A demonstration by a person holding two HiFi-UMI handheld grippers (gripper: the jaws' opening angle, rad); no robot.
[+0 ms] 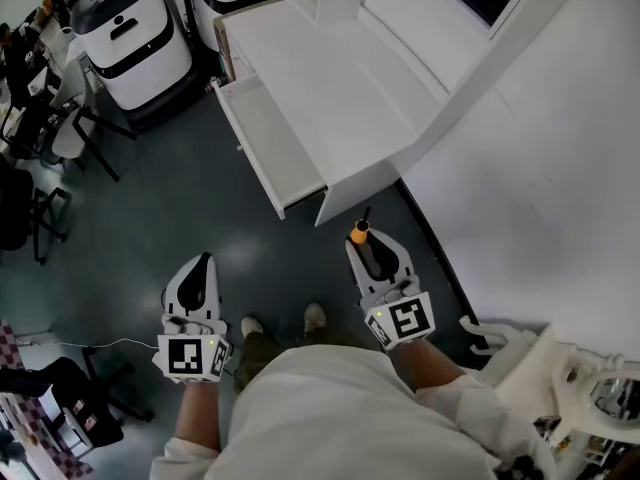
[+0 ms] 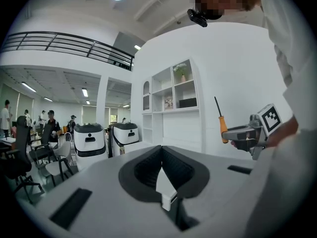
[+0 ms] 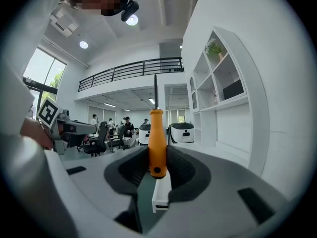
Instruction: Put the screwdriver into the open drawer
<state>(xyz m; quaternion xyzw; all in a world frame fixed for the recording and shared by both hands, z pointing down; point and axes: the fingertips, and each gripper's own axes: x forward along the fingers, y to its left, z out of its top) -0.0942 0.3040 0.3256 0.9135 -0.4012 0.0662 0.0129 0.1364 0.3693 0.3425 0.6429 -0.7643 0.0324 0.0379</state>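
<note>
An orange-handled screwdriver [image 3: 157, 142] stands upright between the jaws of my right gripper [image 3: 157, 155], which is shut on its handle, the thin dark shaft pointing up. Seen from the head view, the right gripper [image 1: 366, 240] holds the screwdriver [image 1: 359, 232] just short of the corner of the white desk [image 1: 340, 88]. The open drawer [image 1: 272, 146] juts out of the desk's left side, empty and white inside. Lower left, my left gripper [image 1: 203, 263] hangs over the dark floor. The left gripper view shows its jaws [image 2: 161, 151] shut with nothing between them, and the screwdriver [image 2: 223, 126] off to the right.
Two white robot bases [image 1: 128, 30] stand beyond the drawer. Black chairs [image 1: 45, 133] and seated people fill the far left. A white wall [image 1: 540, 178] runs along the right, with a white shelf unit [image 2: 174, 100] above the desk. My feet [image 1: 283, 323] are on the dark floor.
</note>
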